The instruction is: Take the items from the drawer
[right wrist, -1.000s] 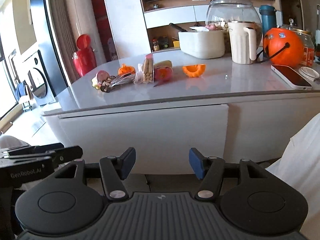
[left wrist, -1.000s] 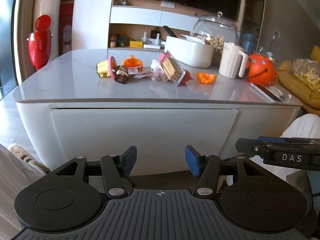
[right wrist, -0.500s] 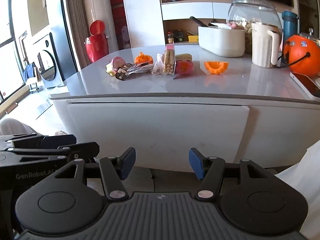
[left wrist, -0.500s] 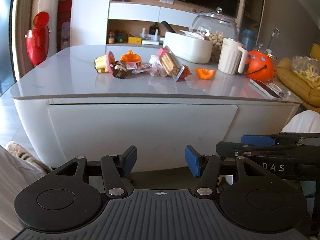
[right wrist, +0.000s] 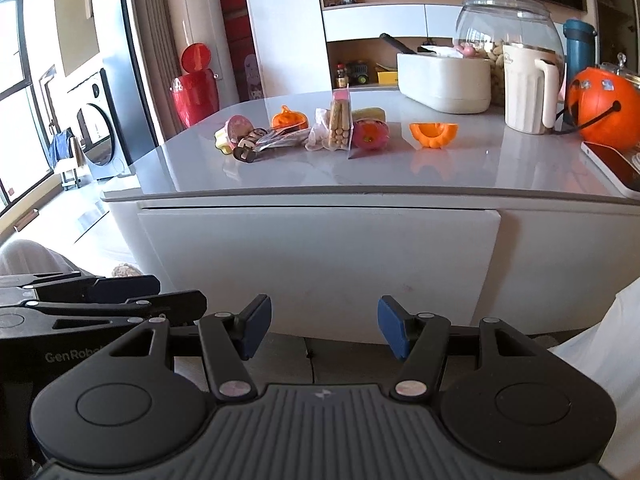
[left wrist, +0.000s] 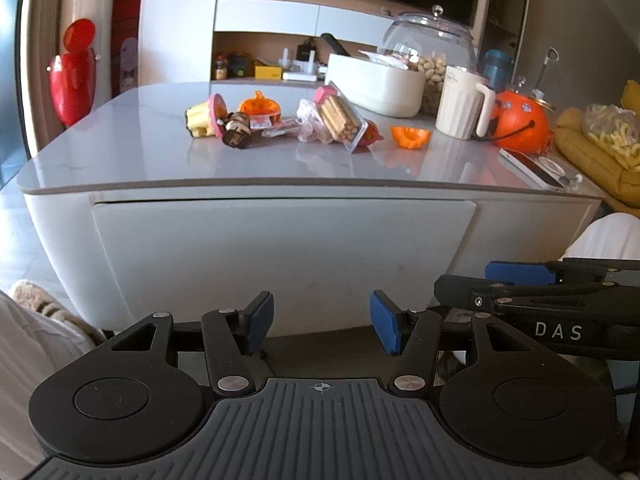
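The white drawer front (left wrist: 280, 248) (right wrist: 320, 260) under the grey tabletop (left wrist: 132, 152) is closed flush. My left gripper (left wrist: 322, 326) hangs open and empty, low in front of it. Beside it, my right gripper (right wrist: 324, 330) is open too and holds nothing. On top lies a cluster of snacks and toys: a biscuit-stick pack (left wrist: 338, 118) (right wrist: 340, 122), a small orange pumpkin (left wrist: 260, 106) (right wrist: 290, 118), a yellow-pink toy (left wrist: 204, 120) and a pink item (right wrist: 370, 134). The right gripper (left wrist: 520, 280) shows edge-on in the left wrist view.
Farther back on the table stand a white tub (left wrist: 376, 84), a glass jar of nuts (right wrist: 508, 20), a cream jug (right wrist: 528, 88), an orange pumpkin bucket (left wrist: 520, 122), a pumpkin half (right wrist: 434, 134) and a phone (left wrist: 532, 168). A red bin (right wrist: 196, 88) stands left. White cloth (right wrist: 616, 340) lies at right.
Both grippers have drifted lower and a little closer together before the table, so the tabletop looks flatter. Their fingers stayed open; the drawer and the items have not moved.
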Demonstrator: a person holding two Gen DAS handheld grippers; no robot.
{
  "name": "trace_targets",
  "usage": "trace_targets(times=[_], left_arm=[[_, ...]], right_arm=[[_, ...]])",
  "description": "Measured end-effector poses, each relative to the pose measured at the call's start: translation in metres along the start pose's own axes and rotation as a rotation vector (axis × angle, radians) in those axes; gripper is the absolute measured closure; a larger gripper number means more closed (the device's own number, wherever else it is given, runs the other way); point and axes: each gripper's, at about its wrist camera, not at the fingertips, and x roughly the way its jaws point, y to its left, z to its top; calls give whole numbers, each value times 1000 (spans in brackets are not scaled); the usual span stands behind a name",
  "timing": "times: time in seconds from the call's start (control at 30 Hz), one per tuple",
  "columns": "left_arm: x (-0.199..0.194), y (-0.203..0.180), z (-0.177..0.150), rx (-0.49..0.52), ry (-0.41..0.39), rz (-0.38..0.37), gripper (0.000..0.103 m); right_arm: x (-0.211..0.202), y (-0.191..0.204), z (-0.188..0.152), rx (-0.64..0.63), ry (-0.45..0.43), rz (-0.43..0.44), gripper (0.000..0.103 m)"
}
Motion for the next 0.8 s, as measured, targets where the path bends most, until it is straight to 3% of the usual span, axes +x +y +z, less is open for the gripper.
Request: trace_targets(times=[0.8], left_arm=[[-2,4,1,-19,-1,-7,45]], right_arm=[[0,-1,0,-1,11,6,43]])
